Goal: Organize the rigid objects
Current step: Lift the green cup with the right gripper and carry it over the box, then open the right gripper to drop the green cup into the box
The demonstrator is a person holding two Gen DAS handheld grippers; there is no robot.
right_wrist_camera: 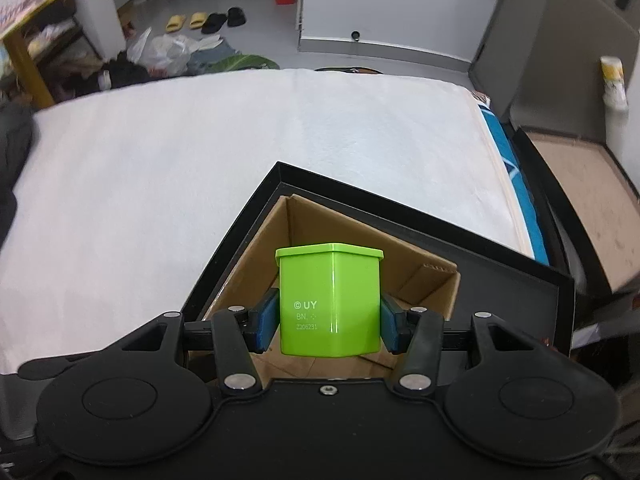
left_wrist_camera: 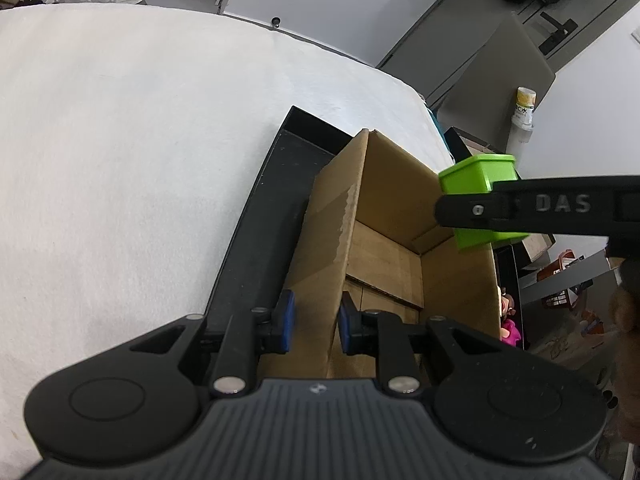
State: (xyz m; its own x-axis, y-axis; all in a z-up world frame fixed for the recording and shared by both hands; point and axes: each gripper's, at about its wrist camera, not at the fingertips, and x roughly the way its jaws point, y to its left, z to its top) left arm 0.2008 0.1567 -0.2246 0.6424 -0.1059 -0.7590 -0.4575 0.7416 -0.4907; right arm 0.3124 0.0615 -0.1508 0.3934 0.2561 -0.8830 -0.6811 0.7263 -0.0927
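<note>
An open cardboard box [left_wrist_camera: 384, 216] stands inside a black tray [left_wrist_camera: 264, 216] on a white cloth. My left gripper [left_wrist_camera: 316, 322] is shut on the box's near left wall, one blue pad on each side. My right gripper [right_wrist_camera: 329, 320] is shut on a green square plastic cup [right_wrist_camera: 330, 300] and holds it upright above the open box [right_wrist_camera: 420, 280]. In the left wrist view the green cup [left_wrist_camera: 476, 178] and the right gripper's black finger [left_wrist_camera: 520, 204] hang over the box's far right corner. The box's floor looks empty where it shows.
The white cloth [right_wrist_camera: 200, 152] covers the table to the left and behind the black tray [right_wrist_camera: 500, 292]. A second brown-lined tray [right_wrist_camera: 576, 184] and a white bottle [right_wrist_camera: 614, 80] stand off the right edge. Slippers and bags lie on the floor beyond.
</note>
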